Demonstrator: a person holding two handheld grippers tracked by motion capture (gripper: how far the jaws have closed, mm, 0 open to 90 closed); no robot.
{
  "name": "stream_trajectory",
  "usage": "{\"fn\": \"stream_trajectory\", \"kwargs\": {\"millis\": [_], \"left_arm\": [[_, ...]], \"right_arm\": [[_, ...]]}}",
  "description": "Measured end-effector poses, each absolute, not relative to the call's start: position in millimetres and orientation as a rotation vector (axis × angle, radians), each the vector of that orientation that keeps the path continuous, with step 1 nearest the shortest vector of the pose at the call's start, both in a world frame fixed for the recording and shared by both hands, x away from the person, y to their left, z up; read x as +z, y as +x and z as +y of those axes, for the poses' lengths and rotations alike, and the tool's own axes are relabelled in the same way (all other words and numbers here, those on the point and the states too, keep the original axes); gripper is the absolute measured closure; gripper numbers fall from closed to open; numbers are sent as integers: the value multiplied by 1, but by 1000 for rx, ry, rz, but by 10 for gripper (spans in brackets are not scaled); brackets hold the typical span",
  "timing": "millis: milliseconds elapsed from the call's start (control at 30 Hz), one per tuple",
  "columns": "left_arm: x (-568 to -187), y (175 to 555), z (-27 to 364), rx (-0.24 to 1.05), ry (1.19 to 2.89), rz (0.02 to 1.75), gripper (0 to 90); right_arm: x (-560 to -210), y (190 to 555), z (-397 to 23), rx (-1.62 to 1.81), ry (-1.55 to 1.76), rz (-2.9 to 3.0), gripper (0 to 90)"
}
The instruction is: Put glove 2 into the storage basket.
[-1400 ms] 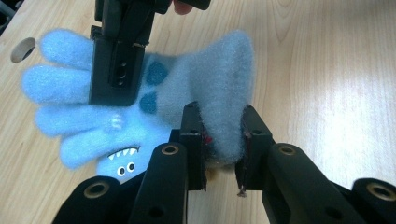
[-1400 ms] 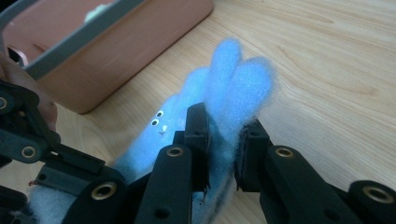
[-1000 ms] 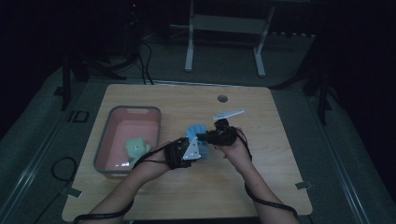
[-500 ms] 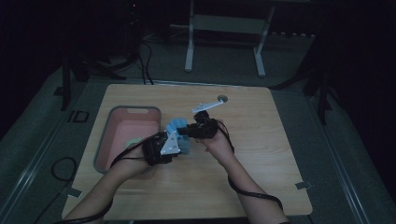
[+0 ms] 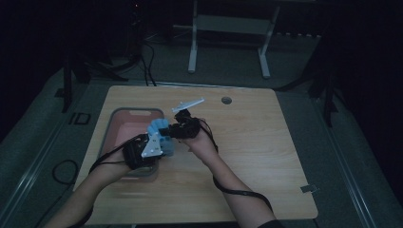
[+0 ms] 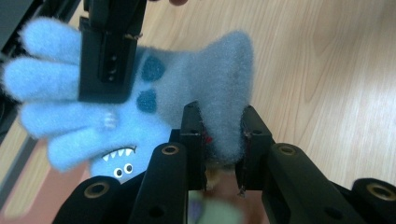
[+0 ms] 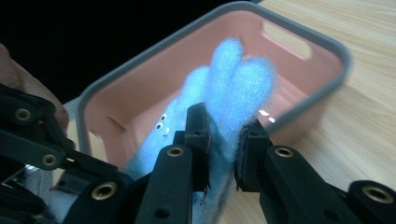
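Observation:
A fluffy blue glove (image 5: 160,134) with a small toothy monster face is held in the air between both grippers, over the right rim of the pink bin (image 5: 124,124). My left gripper (image 6: 222,123) is shut on one end of the glove (image 6: 196,84). In that same view the right gripper's black jaw clamps the finger end. In the right gripper view, my right gripper (image 7: 224,126) is shut on the glove (image 7: 233,74), with the bin (image 7: 303,105) right behind it. From above, the left gripper (image 5: 145,151) sits nearer the person and the right gripper (image 5: 179,128) farther back.
The bin has a grey rim and lies at the table's left side. A round grommet hole (image 5: 226,100) is near the table's far edge. Bare wood (image 5: 266,152) stretches across the right half of the table. Cables trail from both grippers along the forearms.
Both hands have carried the glove leftward from the table's middle to the bin's right rim. The pale green thing seen in the bin earlier is now covered by the hands.

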State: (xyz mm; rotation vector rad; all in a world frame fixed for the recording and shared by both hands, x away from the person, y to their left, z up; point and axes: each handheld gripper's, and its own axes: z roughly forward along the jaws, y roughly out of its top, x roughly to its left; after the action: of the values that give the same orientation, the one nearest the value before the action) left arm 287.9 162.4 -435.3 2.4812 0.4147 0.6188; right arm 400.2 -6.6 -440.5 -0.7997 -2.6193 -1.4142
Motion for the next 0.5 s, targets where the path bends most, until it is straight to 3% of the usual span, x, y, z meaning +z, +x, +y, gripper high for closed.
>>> {"fn": "stream_trajectory", "kwargs": {"millis": [500], "left_arm": [[-452, 273, 219, 612, 2486, 556, 767]], "right_arm": [[-456, 397, 65, -1354, -684, -2619, 783]]}}
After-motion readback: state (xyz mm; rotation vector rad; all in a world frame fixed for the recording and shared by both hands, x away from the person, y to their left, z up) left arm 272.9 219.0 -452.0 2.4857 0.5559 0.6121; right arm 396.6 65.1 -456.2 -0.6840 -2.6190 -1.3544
